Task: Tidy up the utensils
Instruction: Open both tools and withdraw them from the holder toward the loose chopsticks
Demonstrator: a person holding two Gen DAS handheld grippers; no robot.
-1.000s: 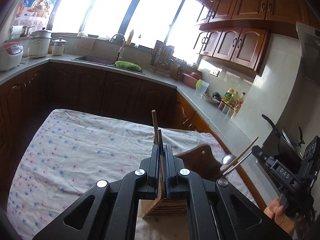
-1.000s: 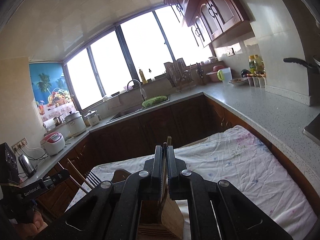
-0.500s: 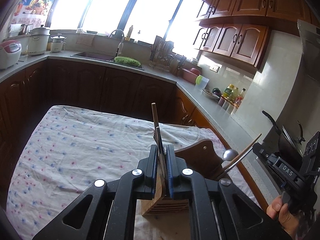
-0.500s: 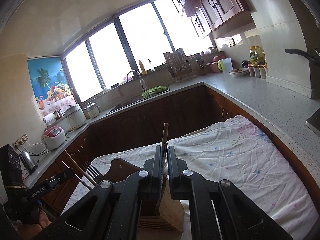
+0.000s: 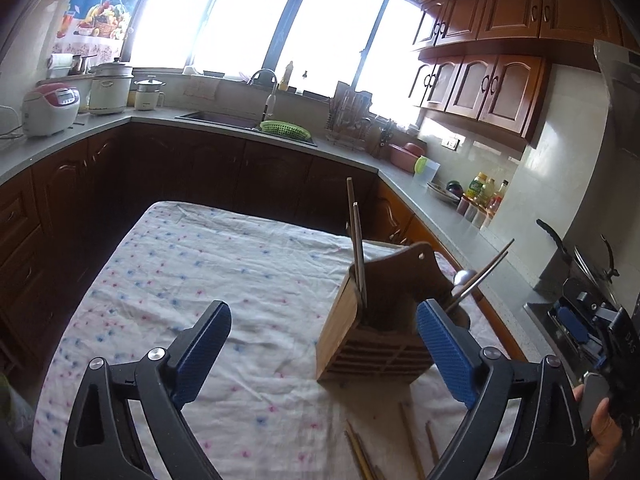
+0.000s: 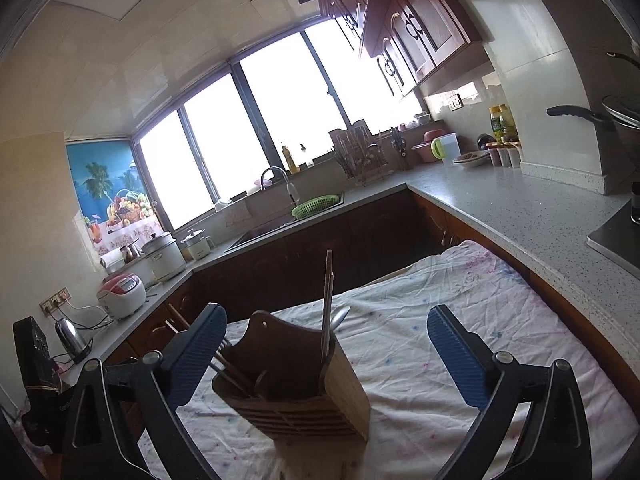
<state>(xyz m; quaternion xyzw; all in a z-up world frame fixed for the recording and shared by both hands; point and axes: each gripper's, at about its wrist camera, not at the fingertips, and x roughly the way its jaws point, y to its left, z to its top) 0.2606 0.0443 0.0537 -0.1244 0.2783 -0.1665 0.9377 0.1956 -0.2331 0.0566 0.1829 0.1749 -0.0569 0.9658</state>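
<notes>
Left tool [image 5: 324, 332] and right tool [image 6: 327, 332]: jaws opening wide, nothing clamped. Wooden utensil holder [image 5: 376, 332]: upright on the cloth-covered worktop [image 5: 200, 264], carrying 2 chopsticks [image 5: 356, 240] and a spoon [image 5: 464, 278]. Loose chopsticks [image 5: 360, 454] lie nearer. Risk: a spread jaw clips the holder and topples it.

Home kitchen; wooden wall cabinets [image 5: 480, 84], sink [image 5: 224, 118] under windows, rice cooker [image 5: 50, 108], grey countertop [image 6: 520, 204]
</notes>
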